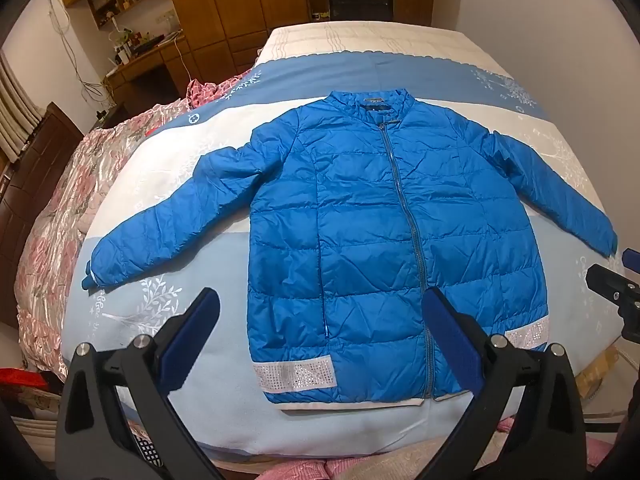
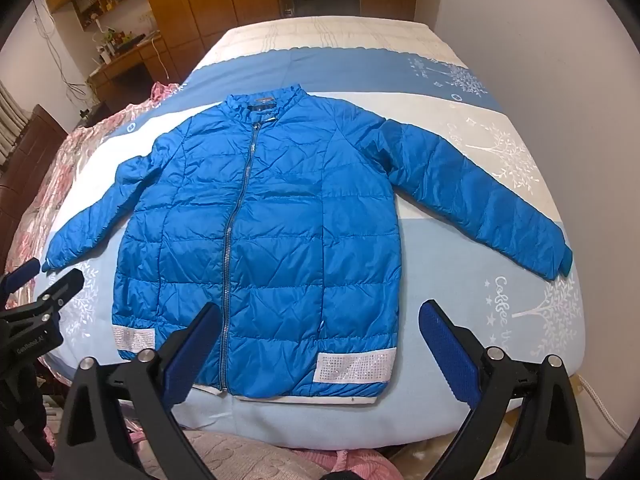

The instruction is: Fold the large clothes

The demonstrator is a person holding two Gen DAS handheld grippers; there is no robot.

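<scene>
Jacket (image 2: 272,216) unfolded on "Coffee"-printed bedspread (image 2: 500,292); both grippers' jaws wide, empty.

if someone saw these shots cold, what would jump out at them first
A bright blue puffer jacket lies front up and zipped in the middle of the bed, both sleeves spread out to the sides. Sparkly white bands flash at its hem corners. In the foreground, the left gripper and right gripper hover wide open and empty above the hem.

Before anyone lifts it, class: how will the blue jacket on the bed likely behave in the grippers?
The jacket is probably floppy: it lies creased and flat. Its quilted padding suggests it is light. The shiny fabric may slip between pads.
</scene>
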